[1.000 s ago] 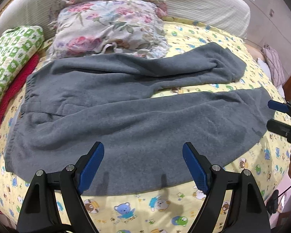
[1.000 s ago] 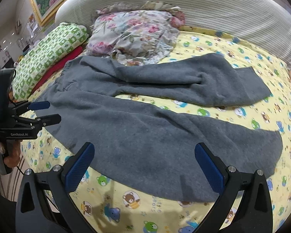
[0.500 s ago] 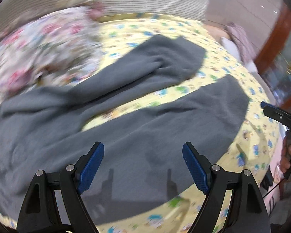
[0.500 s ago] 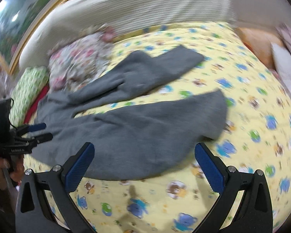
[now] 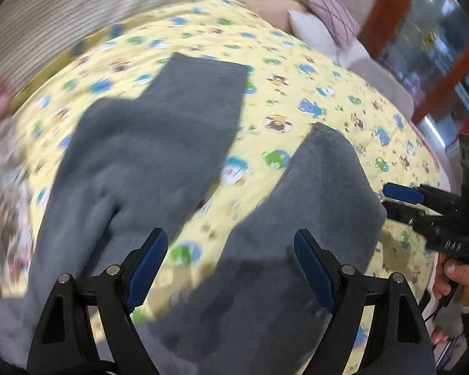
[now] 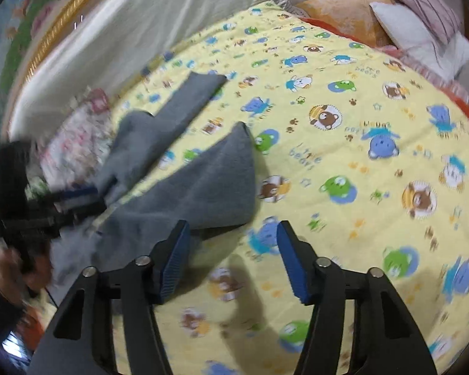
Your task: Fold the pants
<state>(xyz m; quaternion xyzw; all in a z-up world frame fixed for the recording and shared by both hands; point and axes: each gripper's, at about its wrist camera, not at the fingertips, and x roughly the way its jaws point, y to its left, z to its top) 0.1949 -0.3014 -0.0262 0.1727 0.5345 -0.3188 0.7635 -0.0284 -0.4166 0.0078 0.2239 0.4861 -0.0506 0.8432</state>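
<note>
Grey pants (image 5: 159,143) lie on a yellow bear-print sheet (image 5: 297,72) with the two legs spread apart. My left gripper (image 5: 231,265) hangs open above the near leg (image 5: 312,193), touching nothing. At that leg's cuff, on the right, is my right gripper (image 5: 390,203), held by a hand (image 5: 459,278). In the right wrist view the right gripper (image 6: 234,259) has its jaws closing, with only sheet (image 6: 359,125) between the pads. The cuff corner of the pants (image 6: 209,187) lies just beyond its left pad. The left gripper (image 6: 75,200) shows blurred at the left.
A striped headboard cushion (image 5: 109,0) runs along the back. A blurred floral pillow (image 5: 0,156) lies at the left, and white and pink pillows (image 5: 322,25) at the far right. A wooden frame (image 5: 390,15) stands beyond them. A gilt picture frame (image 6: 62,22) hangs above.
Both views have swung from the waist toward the leg ends. The right gripper's jaws have narrowed from fully wide. The pants lie as before.
</note>
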